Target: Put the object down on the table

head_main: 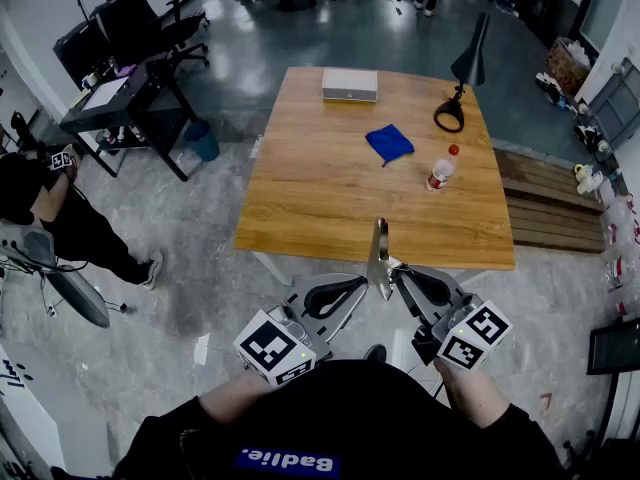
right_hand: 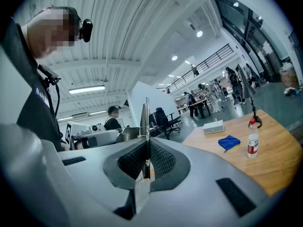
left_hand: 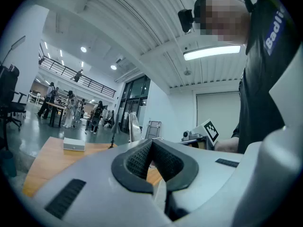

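A thin, flat metal piece (head_main: 380, 253) stands upright just past the near edge of the wooden table (head_main: 330, 208). My right gripper (head_main: 397, 270) is shut on its lower end. In the right gripper view the piece (right_hand: 145, 122) shows edge-on, pinched between the ribbed pads of the right gripper (right_hand: 147, 143). My left gripper (head_main: 362, 283) sits close beside it on the left, its tips meeting with nothing seen between them. In the left gripper view the metal piece (left_hand: 134, 126) rises beyond the left gripper (left_hand: 151, 142), outside its jaws.
On the table lie a blue cloth (head_main: 389, 142), a small bottle with a red cap (head_main: 440, 173), a white box (head_main: 350, 84) at the far edge and a black desk lamp (head_main: 462, 78). A person (head_main: 40, 198) sits at left near a desk with chairs (head_main: 120, 58). A wooden bench (head_main: 550, 208) flanks the right.
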